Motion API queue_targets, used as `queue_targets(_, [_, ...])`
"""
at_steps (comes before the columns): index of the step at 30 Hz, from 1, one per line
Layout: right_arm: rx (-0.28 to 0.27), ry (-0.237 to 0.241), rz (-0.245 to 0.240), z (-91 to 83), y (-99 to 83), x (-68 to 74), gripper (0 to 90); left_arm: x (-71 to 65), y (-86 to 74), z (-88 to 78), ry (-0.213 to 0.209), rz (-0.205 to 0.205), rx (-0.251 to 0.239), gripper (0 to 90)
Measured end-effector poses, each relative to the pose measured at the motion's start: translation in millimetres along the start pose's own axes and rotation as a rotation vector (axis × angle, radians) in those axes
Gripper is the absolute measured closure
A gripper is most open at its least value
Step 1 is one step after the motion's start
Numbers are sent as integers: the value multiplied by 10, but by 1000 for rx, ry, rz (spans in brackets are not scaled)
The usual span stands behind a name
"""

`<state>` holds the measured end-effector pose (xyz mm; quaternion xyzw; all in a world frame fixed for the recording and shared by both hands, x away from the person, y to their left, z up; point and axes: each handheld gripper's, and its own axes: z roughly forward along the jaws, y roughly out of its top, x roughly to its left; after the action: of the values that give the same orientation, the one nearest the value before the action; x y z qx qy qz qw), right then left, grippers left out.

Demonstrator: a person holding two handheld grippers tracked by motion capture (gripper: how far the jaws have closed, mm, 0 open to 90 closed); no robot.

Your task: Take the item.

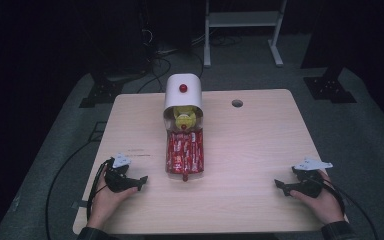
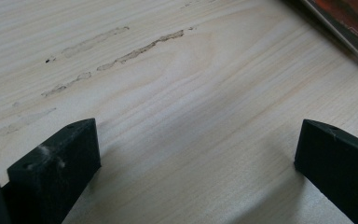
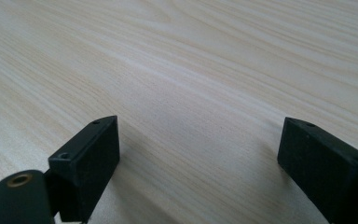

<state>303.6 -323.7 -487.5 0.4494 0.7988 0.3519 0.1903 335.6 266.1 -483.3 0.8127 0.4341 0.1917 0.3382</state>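
Observation:
A white domed container (image 1: 183, 92) with a red knob lies on the wooden table (image 1: 260, 140) at the back centre, with a yellow object (image 1: 184, 118) in its open mouth. A red drawer-like tray (image 1: 184, 153) with red packets stretches out in front of it; its corner (image 2: 349, 23) appears in the left gripper view. My left gripper (image 1: 142, 182) rests near the front left, open, nothing between its jaws (image 2: 196, 158). At the front right my right gripper (image 1: 279, 186) rests open over bare wood (image 3: 198, 154).
A round cable hole (image 1: 237, 103) is in the table's back right part. Scuffed glue marks (image 2: 121, 53) streak the wood ahead of the left gripper. Cables trail off both table sides. A white frame stand (image 1: 242, 30) is on the floor behind.

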Motion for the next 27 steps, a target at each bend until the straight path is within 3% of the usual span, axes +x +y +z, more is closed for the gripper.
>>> queue_targets(10, [0,-1,-2,0,0,-1,117,-1,13,0,0,-1,3,3])
queue_targets(18, [0,-1,-2,-2,-1,1,117,10,22,-34,-4,-2,4,91])
queue_targets(27, [0,-1,-2,-2,-2,1,117,-10,76,-81,-42,-9,-1,90])
